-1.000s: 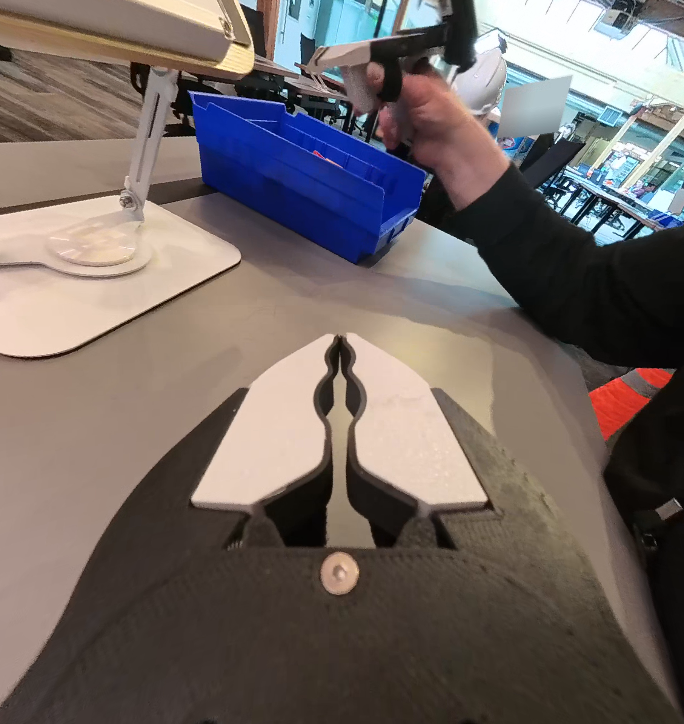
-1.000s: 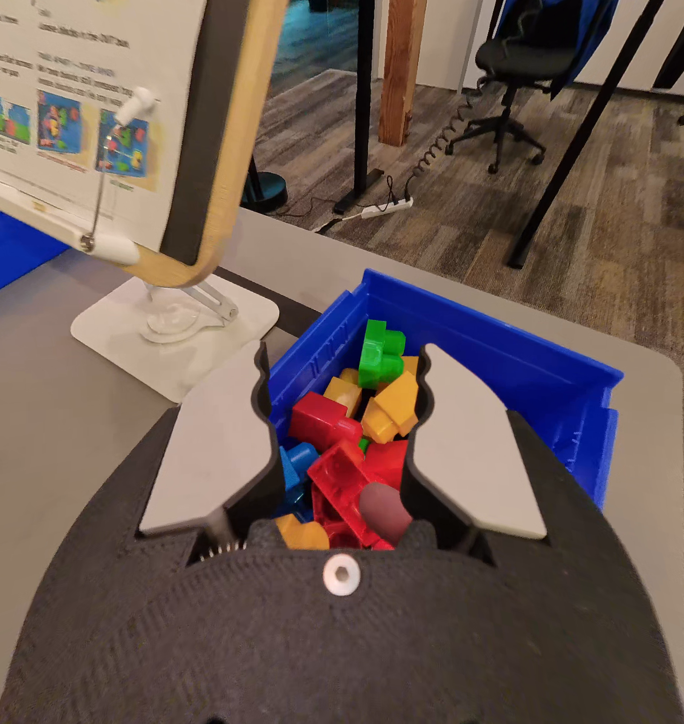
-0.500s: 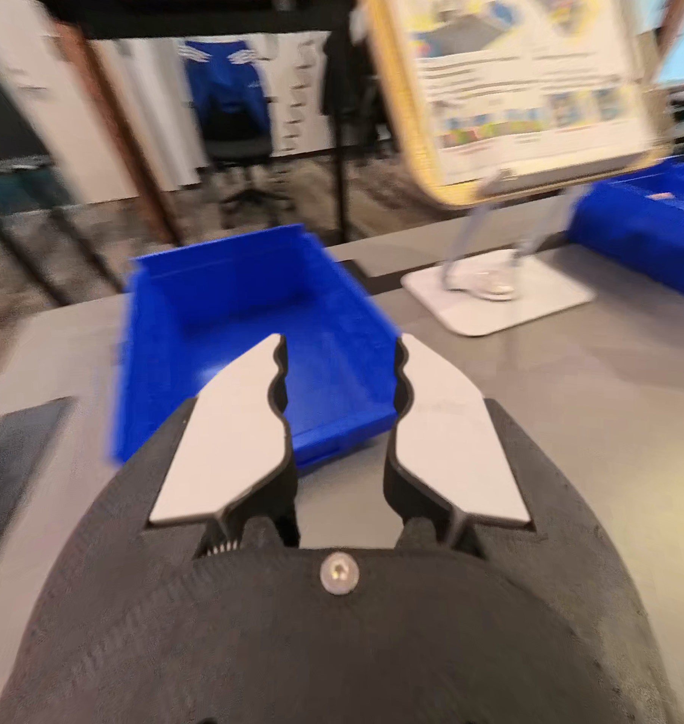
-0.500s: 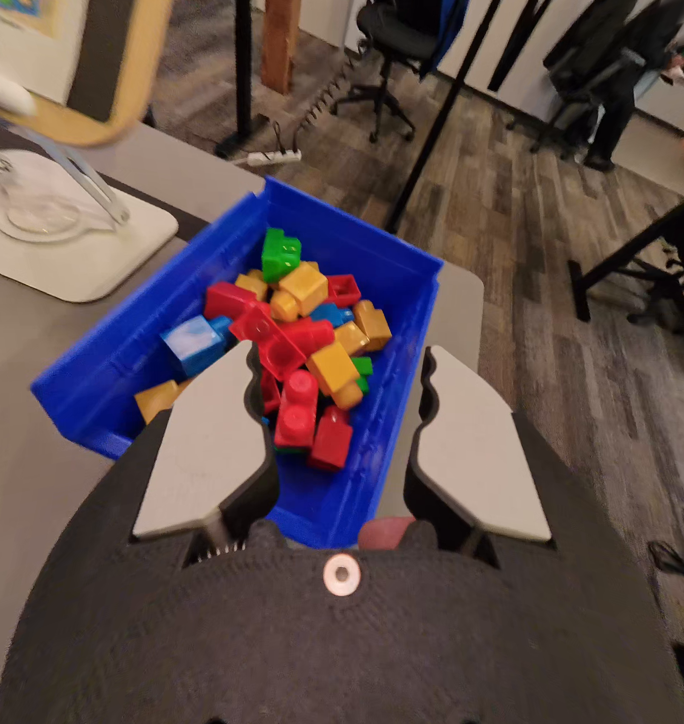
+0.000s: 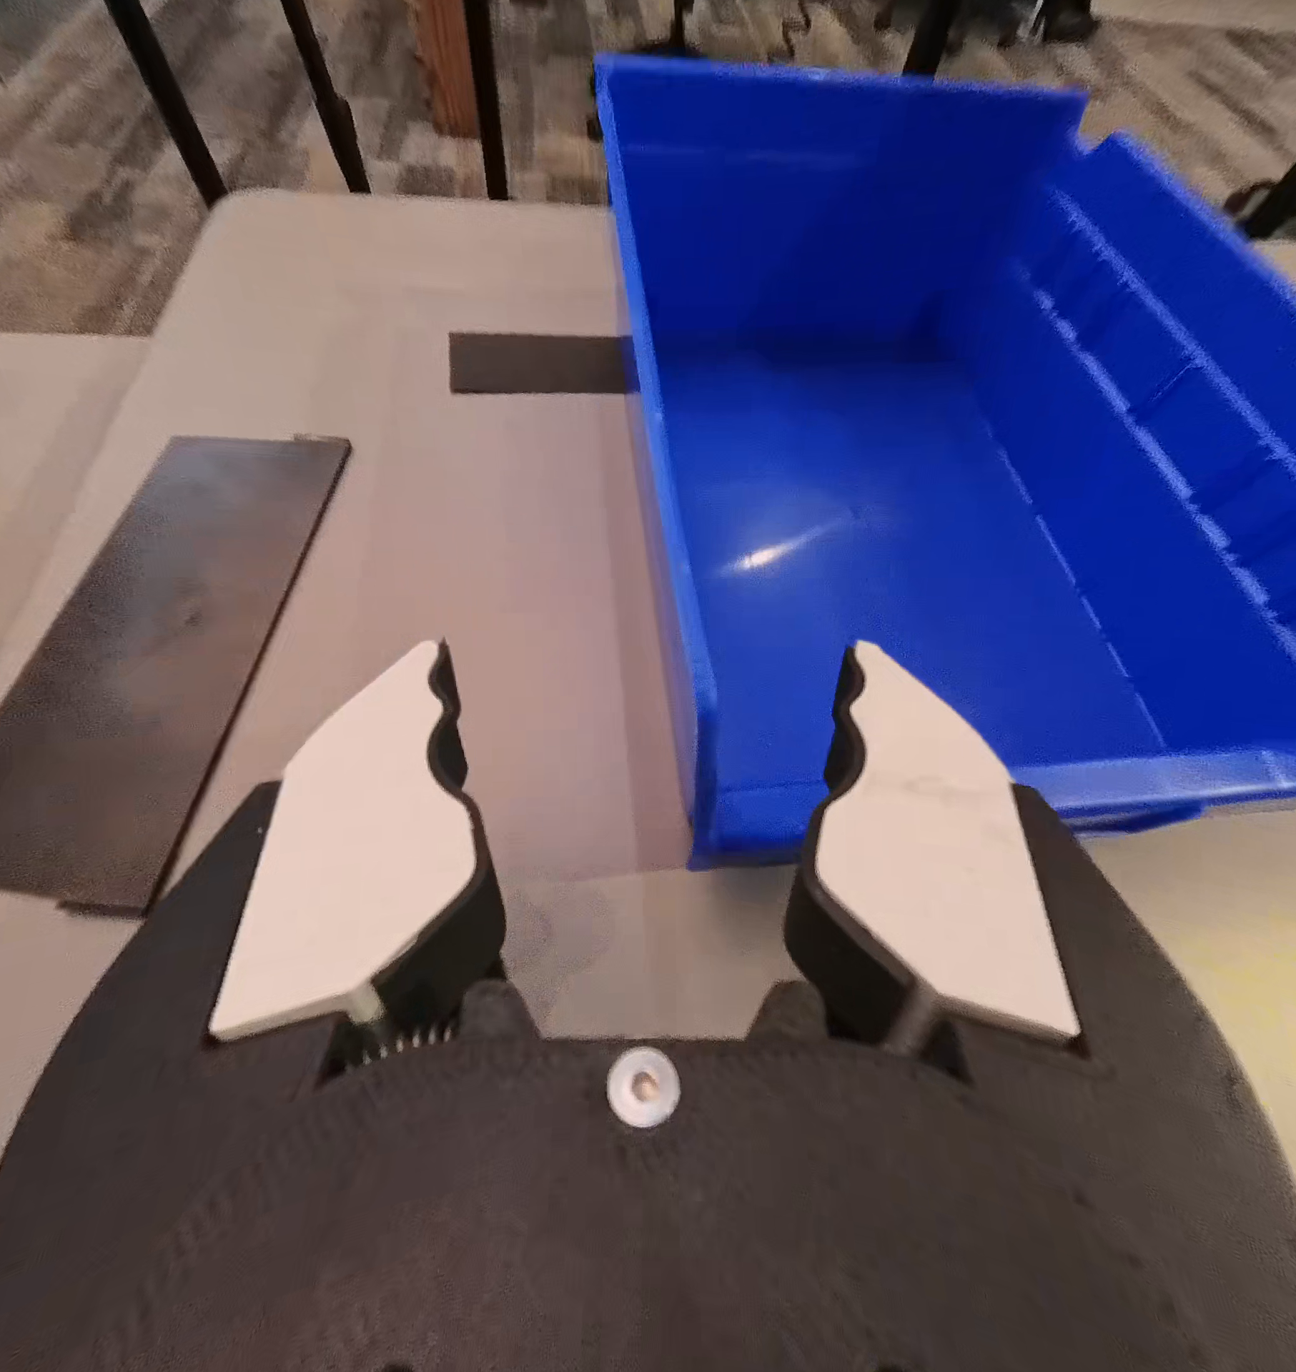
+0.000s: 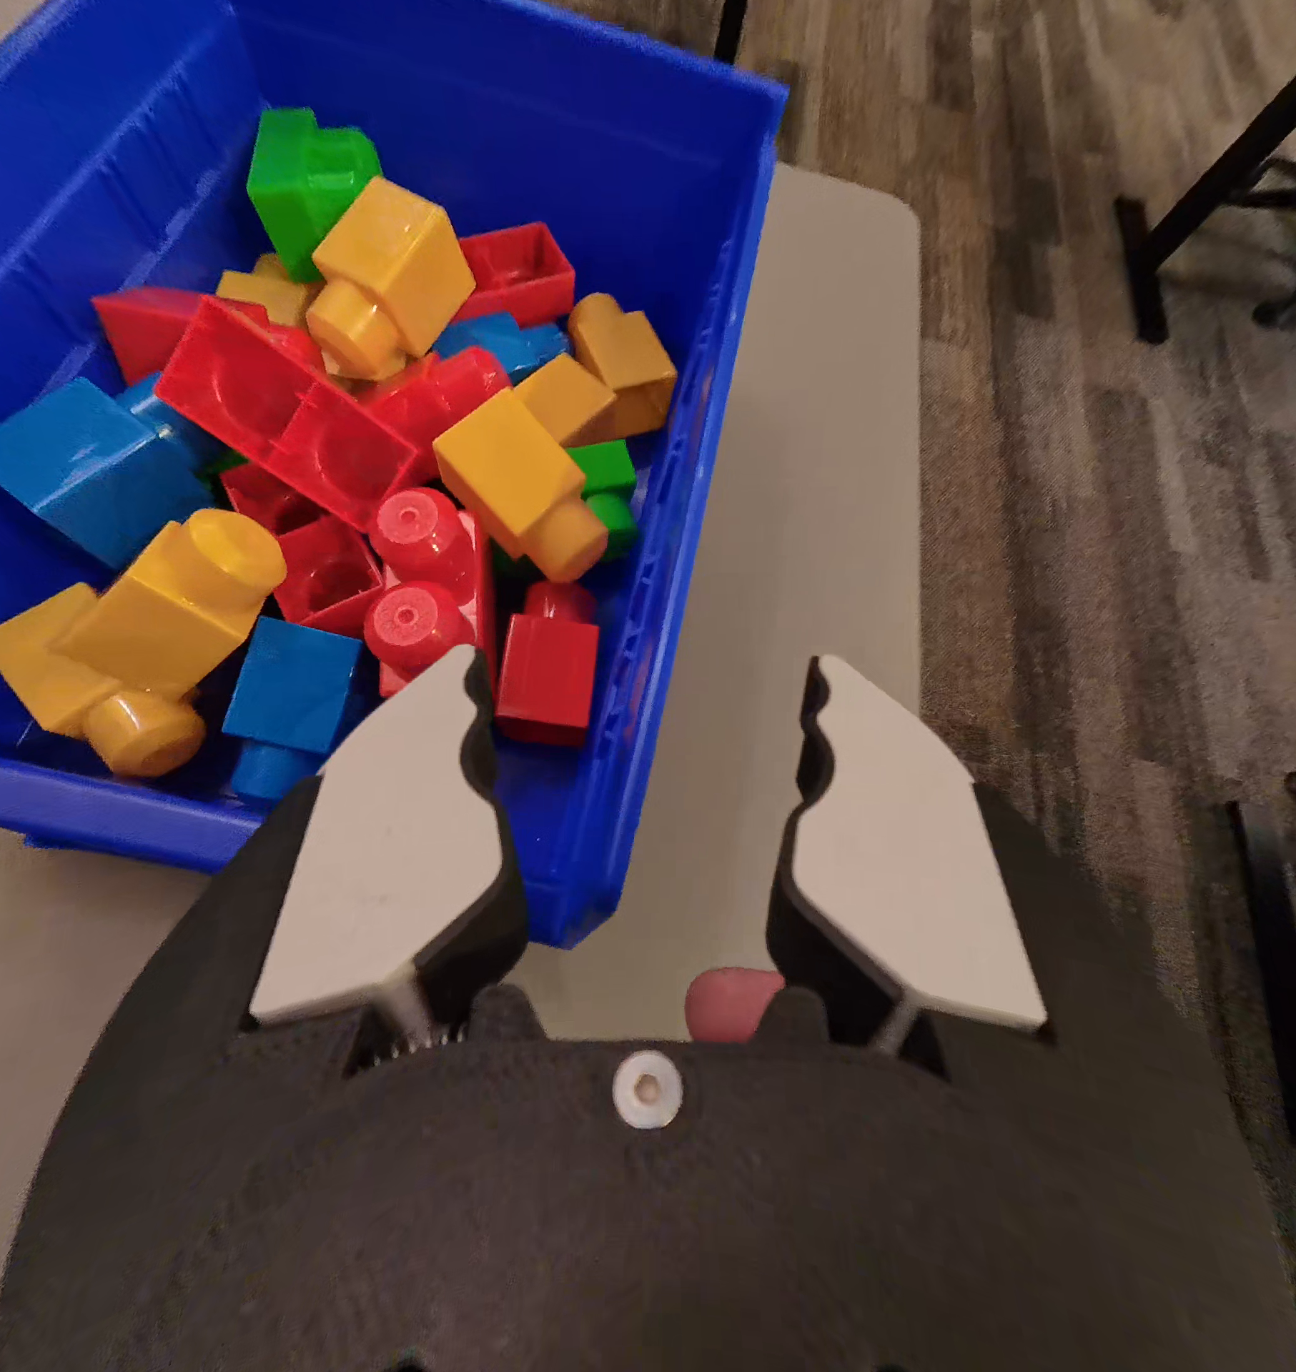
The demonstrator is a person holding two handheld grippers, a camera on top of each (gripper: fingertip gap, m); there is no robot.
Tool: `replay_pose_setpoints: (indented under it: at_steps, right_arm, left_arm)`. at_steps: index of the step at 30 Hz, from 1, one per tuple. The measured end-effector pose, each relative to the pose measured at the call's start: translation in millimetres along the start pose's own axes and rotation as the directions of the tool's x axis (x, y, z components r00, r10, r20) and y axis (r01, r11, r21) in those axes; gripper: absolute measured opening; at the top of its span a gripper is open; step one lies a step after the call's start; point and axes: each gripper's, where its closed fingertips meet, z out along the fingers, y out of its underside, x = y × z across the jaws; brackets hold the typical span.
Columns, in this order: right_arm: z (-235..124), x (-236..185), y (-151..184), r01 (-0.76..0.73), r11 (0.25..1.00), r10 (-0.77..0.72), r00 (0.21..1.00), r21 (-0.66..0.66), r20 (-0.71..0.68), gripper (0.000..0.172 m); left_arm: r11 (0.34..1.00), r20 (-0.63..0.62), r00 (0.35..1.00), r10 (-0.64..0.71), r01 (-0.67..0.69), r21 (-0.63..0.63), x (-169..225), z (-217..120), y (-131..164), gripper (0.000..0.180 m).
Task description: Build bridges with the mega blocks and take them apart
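**Open-plan office / lab workspace**

Setting reads as an office floor set up for bench work, not a home. Grey-beige laminate table point(image 5: 422, 520) with rounded corners, dark rectangular inlay panels point(image 5: 140, 668) at left of the left wrist view. Grey-brown patterned plank floor point(image 6: 1120, 460) across the right side of the right wrist view, same flooring along the top of the other. Black metal desk legs point(image 6: 1224, 171) at upper right, more black legs point(image 5: 318, 96) and a wooden post point(image 5: 448, 67) at the top edge. Blue plastic storage bins point(image 5: 815, 223) on the table — stockroom type.
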Motion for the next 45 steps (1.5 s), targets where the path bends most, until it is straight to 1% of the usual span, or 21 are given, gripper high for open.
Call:
replay_pose_setpoints:
  at_steps: [1, 2, 3, 5, 6, 7, 9, 10, 11, 13, 18, 20, 24, 28, 30, 34, 40, 45]
  right_arm:
    - [4.4, -2.1, 3.7, 0.001, 1.000, -0.001, 1.000, -0.015, 0.012, 0.077]
    - [9.3, -4.8, 8.8, 0.002, 0.999, -0.001, 1.000, -0.042, 0.026, 0.075]
    - [14.4, -8.4, 13.4, 0.005, 0.998, -0.002, 0.999, -0.066, 0.045, 0.070]
    - [22.8, -13.9, 19.0, 0.011, 0.996, -0.005, 0.998, -0.090, 0.065, 0.063]
    - [24.7, -17.7, 17.2, -0.001, 0.997, 0.008, 0.996, -0.081, 0.087, 0.054]
    - [26.0, -21.0, 15.8, -0.005, 0.997, 0.013, 0.994, -0.076, 0.106, 0.044]
    - [28.3, -13.9, 16.6, 0.020, 0.996, -0.015, 0.998, -0.085, 0.060, 0.023]
    - [29.8, -10.7, 18.8, 0.029, 0.995, -0.025, 0.999, -0.100, 0.045, 0.013]
    - [30.6, -10.8, 19.6, 0.021, 0.994, -0.015, 0.998, -0.106, 0.056, 0.010]
    - [31.8, -10.5, 19.4, -0.002, 0.995, 0.010, 0.997, -0.104, 0.072, 0.007]
    - [32.6, -11.6, 18.2, 0.006, 0.996, 0.004, 0.994, -0.090, 0.110, 0.006]
    - [30.8, -12.8, 19.5, 0.015, 0.996, -0.004, 0.993, -0.089, 0.120, 0.005]
    - [20.8, -14.6, 26.0, 0.030, 0.996, -0.018, 0.989, -0.083, 0.148, 0.005]
    - [4.6, -19.4, 38.1, 0.056, 0.996, -0.041, 0.980, -0.073, 0.194, 0.005]
    - [-5.8, -23.8, 45.0, 0.084, 0.994, -0.067, 0.973, -0.068, 0.221, 0.005]
    - [-25.4, -36.5, 58.2, 0.140, 0.989, -0.121, 0.946, -0.043, 0.300, 0.005]
    - [-52.4, -66.7, 73.4, 0.239, 0.971, -0.219, 0.880, 0.006, 0.421, 0.005]
    - [-70.5, -106.3, 80.7, 0.330, 0.941, -0.316, 0.788, 0.072, 0.528, 0.005]
  left_arm:
    - [1.000, -0.011, 1.000, 0.003, -0.003, -0.012, 1.8, 6.2, 2.5, 0.090]
    - [1.000, -0.033, 0.999, -0.001, 0.000, -0.025, 5.1, 11.3, 5.0, 0.079]
    - [0.999, -0.049, 0.999, -0.011, 0.009, -0.040, 7.2, 15.4, 7.4, 0.073]
    - [0.999, -0.093, 0.995, -0.043, 0.041, -0.022, 12.1, 18.4, 3.8, 0.051]
    - [0.998, -0.127, 0.990, -0.059, 0.057, -0.020, 16.1, 19.5, 2.8, 0.037]
    - [0.997, -0.147, 0.986, -0.078, 0.075, -0.024, 18.2, 20.6, 2.4, 0.030]
    - [0.996, -0.149, 0.985, -0.086, 0.083, -0.025, 17.5, 22.3, 1.4, 0.027]
    - [0.996, -0.150, 0.985, -0.090, 0.088, -0.025, 16.5, 22.3, 1.2, 0.022]
    - [0.996, -0.146, 0.985, -0.092, 0.091, -0.019, 14.4, 21.5, 0.7, 0.012]
    - [0.995, -0.145, 0.985, -0.096, 0.096, -0.006, 13.9, 22.1, -0.3, 0.010]
    - [0.996, -0.119, 0.989, -0.094, 0.094, -0.004, 13.2, 21.6, -0.6, 0.004]
    - [0.998, -0.116, 0.991, -0.063, 0.062, -0.009, 16.4, 18.7, 1.0, 0.003]
    - [0.998, -0.131, 0.990, -0.055, 0.055, -0.002, 22.9, 6.2, 3.8, 0.003]
    - [0.997, -0.100, 0.993, -0.057, 0.062, 0.053, 16.5, -20.5, 0.3, 0.004]
    - [0.991, -0.091, 0.993, -0.078, 0.087, 0.099, 11.2, -38.5, -3.8, 0.005]
    - [0.983, -0.055, 0.996, -0.072, 0.080, 0.164, 2.0, -74.9, -4.5, 0.005]
    - [0.953, -0.055, 0.989, -0.136, 0.146, 0.264, -4.7, -110.7, 0.2, 0.005]
    - [0.920, -0.061, 0.986, -0.154, 0.166, 0.355, -10.8, -128.0, -7.0, 0.005]
